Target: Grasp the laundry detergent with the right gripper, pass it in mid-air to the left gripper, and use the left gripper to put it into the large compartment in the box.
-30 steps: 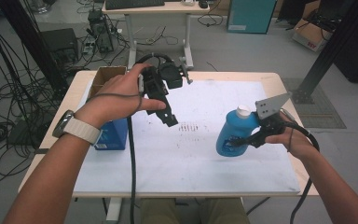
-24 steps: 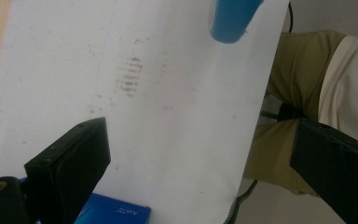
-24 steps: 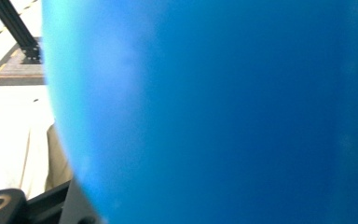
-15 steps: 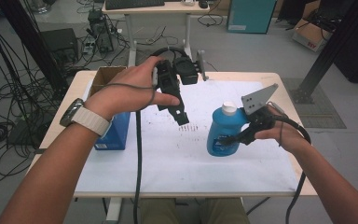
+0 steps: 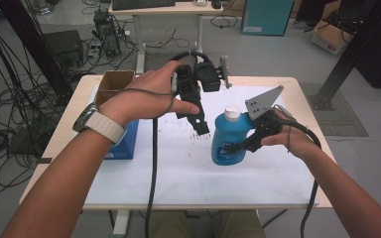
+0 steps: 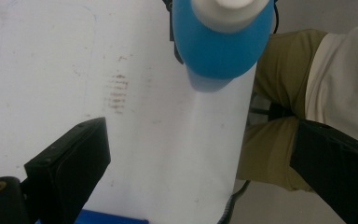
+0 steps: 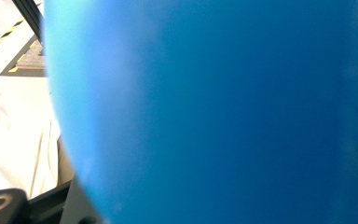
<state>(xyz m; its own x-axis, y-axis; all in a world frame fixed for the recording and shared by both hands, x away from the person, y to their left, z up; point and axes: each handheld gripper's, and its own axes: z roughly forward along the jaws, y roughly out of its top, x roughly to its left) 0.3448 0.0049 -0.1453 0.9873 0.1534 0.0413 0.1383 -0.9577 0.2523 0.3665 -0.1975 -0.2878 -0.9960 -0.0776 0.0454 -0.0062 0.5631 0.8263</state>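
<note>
A grey floor (image 5: 287, 59) surrounds a light wooden table (image 5: 297, 87) covered by a white sheet (image 5: 178, 168). Beyond it stands a far desk (image 5: 163, 7) with a keyboard. Black cables (image 5: 0, 99) tangle at the left. A teal cabinet (image 5: 265, 15) and a cardboard box (image 5: 332, 37) sit far right.

The blue bottle (image 5: 229, 138) has been carried by the right claw (image 5: 238, 145) away from the desk's right edge toward its middle; the left claw (image 5: 198, 124) has been shifted toward the bottle's cap.
</note>
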